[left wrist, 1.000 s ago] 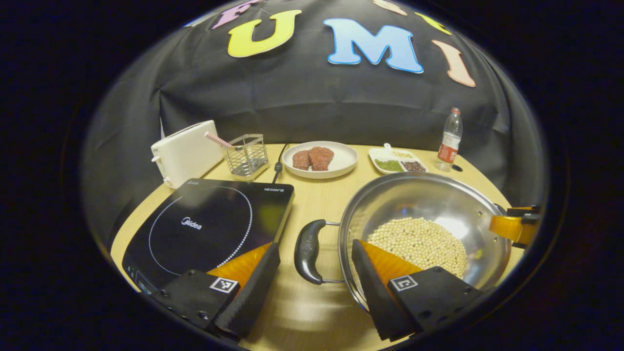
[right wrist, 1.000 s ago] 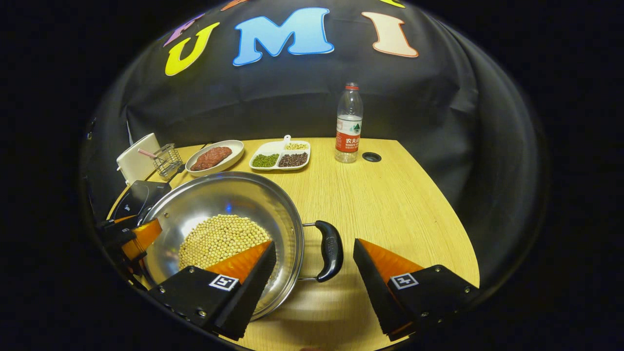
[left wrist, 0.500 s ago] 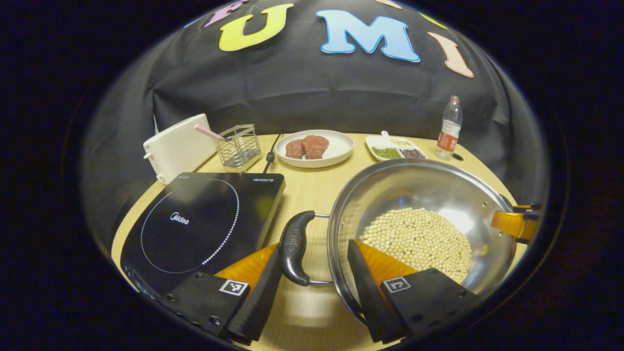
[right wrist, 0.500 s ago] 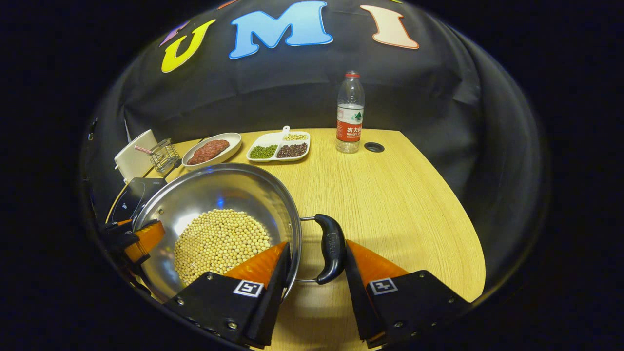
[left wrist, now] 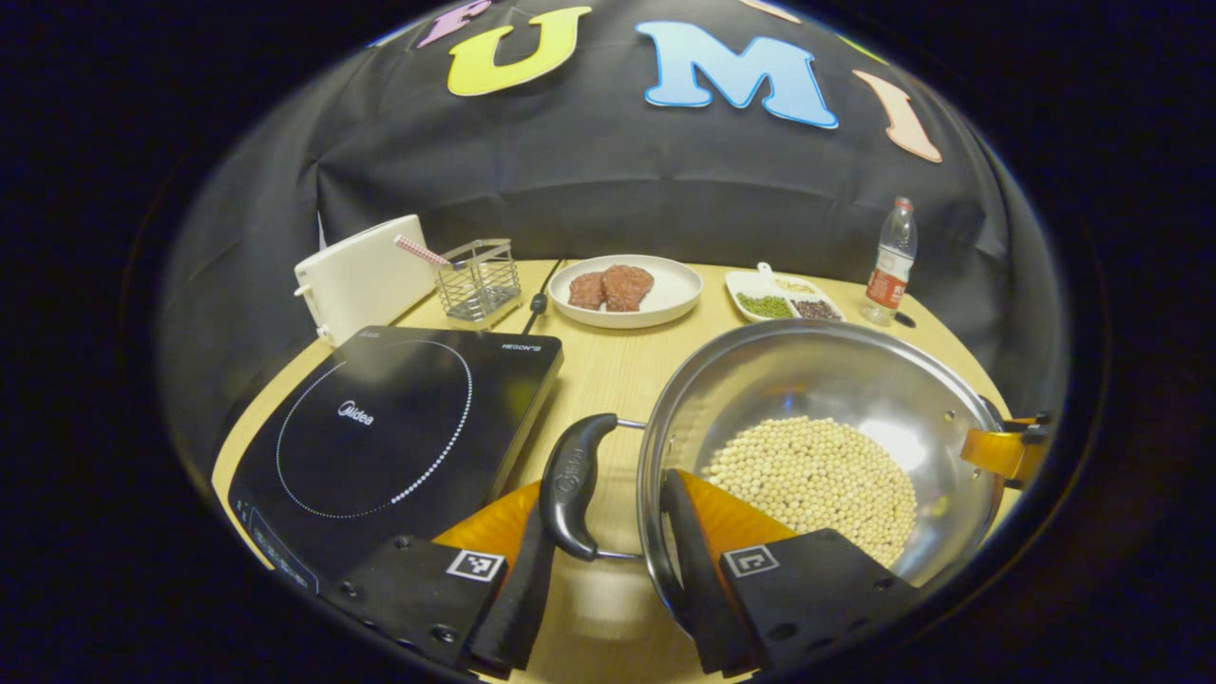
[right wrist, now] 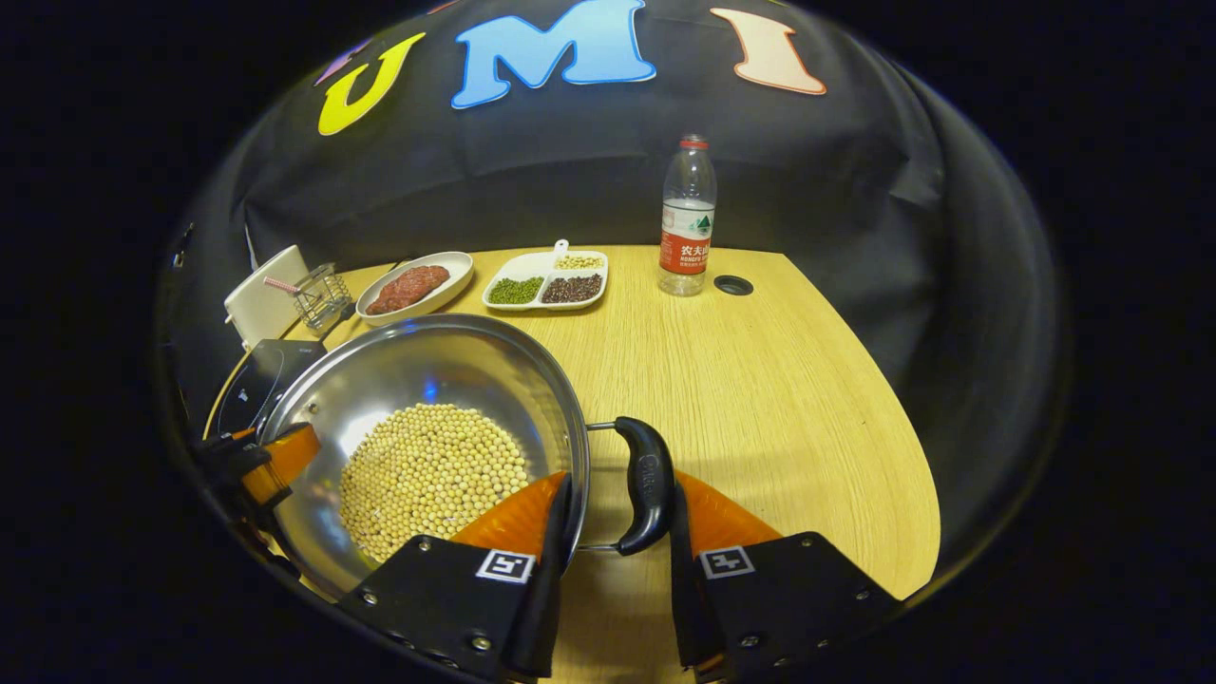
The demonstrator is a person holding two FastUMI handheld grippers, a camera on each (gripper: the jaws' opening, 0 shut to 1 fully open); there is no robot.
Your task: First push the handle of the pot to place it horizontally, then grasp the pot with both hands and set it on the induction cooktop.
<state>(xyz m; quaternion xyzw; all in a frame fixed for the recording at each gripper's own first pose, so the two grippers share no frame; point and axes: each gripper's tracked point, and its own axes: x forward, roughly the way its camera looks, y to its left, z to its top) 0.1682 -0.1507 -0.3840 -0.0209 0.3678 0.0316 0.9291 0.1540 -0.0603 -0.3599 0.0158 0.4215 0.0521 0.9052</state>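
Pot (left wrist: 836, 408) sits on the table (right wrist: 760, 380), just right of the induction cooktop (left wrist: 380, 427), not on it yet. It holds a heap of pale beans (left wrist: 817, 470). Both loop handles already lie level, one on each side, so the handle-push step looks done.

Left gripper (left wrist: 598, 570) straddles the pot's left handle (left wrist: 570, 484) together with the rim: one finger against the outside of the handle, the other inside the pot wall. It looks clamped on handle and rim, though contact on the inner side is hard to confirm.

Right gripper (right wrist: 613, 579) does the same on the right handle (right wrist: 646, 484), one finger inside the rim and one pressed against the handle's outer side, jaws narrowed down on it.

Judgement: the two-handed grasp is about set. Whether the pot is off the table I cannot tell. Left to do: lift, carry left, set down centred on the cooktop ring. Cooktop surface is bare and near.

Far side: toaster (left wrist: 361, 280), wire basket (left wrist: 478, 280), plate of meat (left wrist: 625, 290), divided dish (right wrist: 544, 282), water bottle (right wrist: 687, 218).
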